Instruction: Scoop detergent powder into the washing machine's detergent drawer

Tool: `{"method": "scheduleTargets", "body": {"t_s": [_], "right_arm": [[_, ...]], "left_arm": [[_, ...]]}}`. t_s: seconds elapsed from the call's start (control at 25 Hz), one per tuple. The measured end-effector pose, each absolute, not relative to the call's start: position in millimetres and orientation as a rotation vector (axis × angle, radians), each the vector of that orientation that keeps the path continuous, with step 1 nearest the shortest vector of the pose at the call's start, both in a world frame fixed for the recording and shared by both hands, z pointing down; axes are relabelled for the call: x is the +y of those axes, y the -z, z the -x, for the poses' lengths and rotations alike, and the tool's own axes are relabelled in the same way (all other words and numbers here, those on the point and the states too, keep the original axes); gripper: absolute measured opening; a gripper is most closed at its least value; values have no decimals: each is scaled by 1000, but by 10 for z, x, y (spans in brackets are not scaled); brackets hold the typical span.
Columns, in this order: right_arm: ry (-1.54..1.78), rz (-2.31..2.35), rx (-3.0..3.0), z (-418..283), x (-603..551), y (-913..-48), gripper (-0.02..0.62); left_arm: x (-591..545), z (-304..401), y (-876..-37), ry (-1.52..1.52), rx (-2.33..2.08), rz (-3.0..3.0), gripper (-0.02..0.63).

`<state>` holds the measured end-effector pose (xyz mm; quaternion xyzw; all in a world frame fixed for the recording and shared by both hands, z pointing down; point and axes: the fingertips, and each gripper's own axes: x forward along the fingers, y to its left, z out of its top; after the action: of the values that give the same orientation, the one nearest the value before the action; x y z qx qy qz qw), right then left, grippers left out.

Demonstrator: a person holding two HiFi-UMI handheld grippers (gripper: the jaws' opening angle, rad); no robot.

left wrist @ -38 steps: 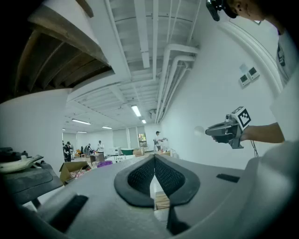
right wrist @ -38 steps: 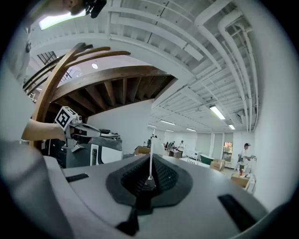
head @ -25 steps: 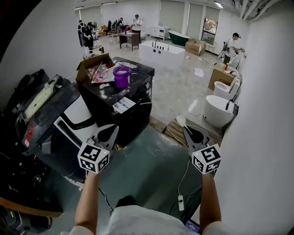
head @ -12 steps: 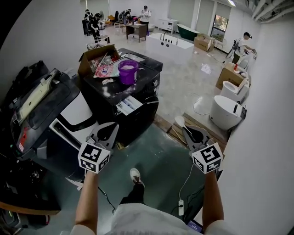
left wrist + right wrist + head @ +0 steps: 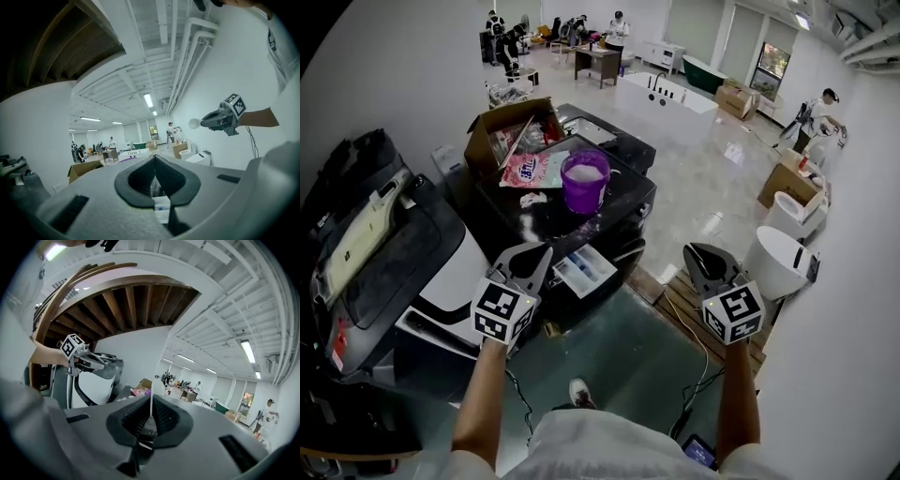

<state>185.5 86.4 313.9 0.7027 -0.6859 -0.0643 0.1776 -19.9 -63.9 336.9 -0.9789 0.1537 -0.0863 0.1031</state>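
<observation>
Both bare forearms reach straight forward at about the same height, well apart. The left hand-held gripper (image 5: 532,258) points forward over the near front corner of the black washing machine (image 5: 623,187); its jaws are together with nothing between them. The right hand-held gripper (image 5: 701,258) is level with it, off to the machine's right, above the floor by a wooden pallet (image 5: 680,300); its jaws are clamped on a thin white scoop (image 5: 151,399), seen edge-on between the pads; in the left gripper view the scoop's round bowl sticks out past the jaw tips. A purple tub (image 5: 584,180) with white powder in it stands on the machine's top, well ahead of both grippers; a pink detergent bag (image 5: 530,171) lies just beside the tub on its left; an open cardboard box (image 5: 502,127) sits behind them; the detergent drawer can't be made out.
</observation>
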Motion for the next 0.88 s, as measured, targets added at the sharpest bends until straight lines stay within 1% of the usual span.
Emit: {"method": "scheduleTargets", "body": {"t_s": [0.32,0.88], "right_arm": [[153,-1899,-1992,-2118,-338,-3219,15],[100,-1582,-2090,-2434,-2059,-3640,15]], "left_arm": [[-1529,-135,-3443,313,453,2911,6],[-2646,-223,-3700,389,699,2922,5]]}}
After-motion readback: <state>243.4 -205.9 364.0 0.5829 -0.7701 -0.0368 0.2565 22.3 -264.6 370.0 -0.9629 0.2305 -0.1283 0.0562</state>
